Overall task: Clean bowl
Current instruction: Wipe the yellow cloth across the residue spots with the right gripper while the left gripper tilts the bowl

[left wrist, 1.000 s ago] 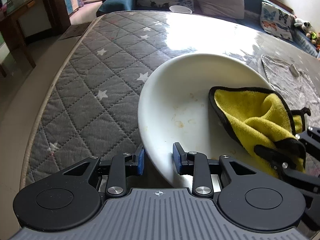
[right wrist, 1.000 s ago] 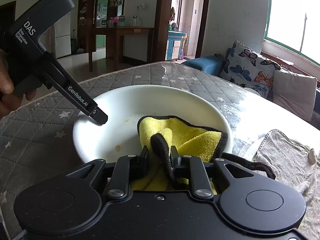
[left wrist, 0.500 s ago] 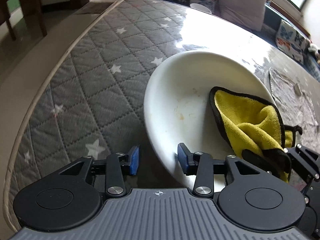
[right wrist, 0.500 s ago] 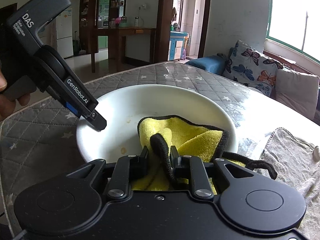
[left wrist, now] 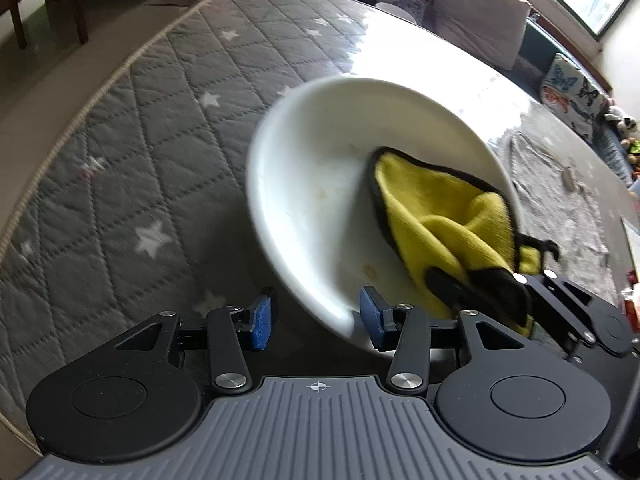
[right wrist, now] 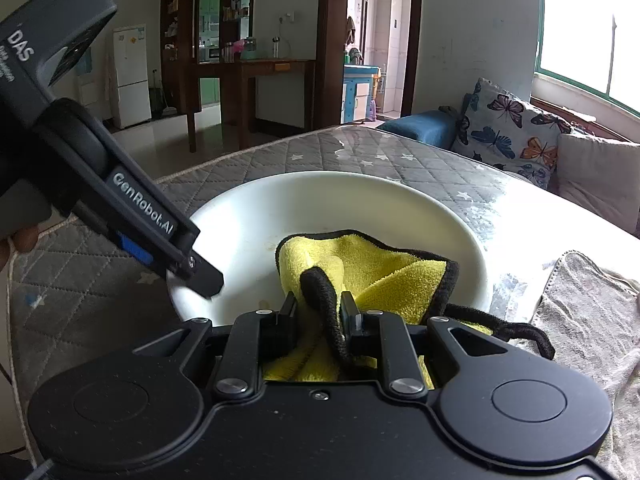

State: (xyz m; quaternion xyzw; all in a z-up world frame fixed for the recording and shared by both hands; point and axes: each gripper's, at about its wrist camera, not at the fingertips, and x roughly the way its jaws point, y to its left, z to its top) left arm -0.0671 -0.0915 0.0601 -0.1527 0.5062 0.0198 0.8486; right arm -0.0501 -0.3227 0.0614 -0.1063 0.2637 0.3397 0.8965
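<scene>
A wide white bowl [left wrist: 320, 168] with a few brownish stains stands on the grey star-quilted table [left wrist: 140, 160]. A yellow cloth with a black edge [left wrist: 432, 200] lies in the bowl's right half. My right gripper [right wrist: 318, 312] is shut on a bunched fold of the cloth [right wrist: 384, 264] at the bowl's near rim. My left gripper [left wrist: 316, 318] sits at the bowl's near-left rim. Its jaws are opening; the rim passes between the blue pads [left wrist: 262, 320] and neither pad presses on it. In the right wrist view the left gripper [right wrist: 192, 268] reaches down over the bowl [right wrist: 328, 208].
A crumpled grey towel [left wrist: 560, 200] lies on the table right of the bowl. The table's corded edge [left wrist: 100, 88] curves along the left, with floor beyond. A small white cup [left wrist: 394, 10] stands at the far edge, before a sofa with butterfly cushions [right wrist: 504, 132].
The left jaws have parted from the bowl's rim and stand wider. The left gripper has drawn back and rolled a little. The right gripper and the cloth have stayed put.
</scene>
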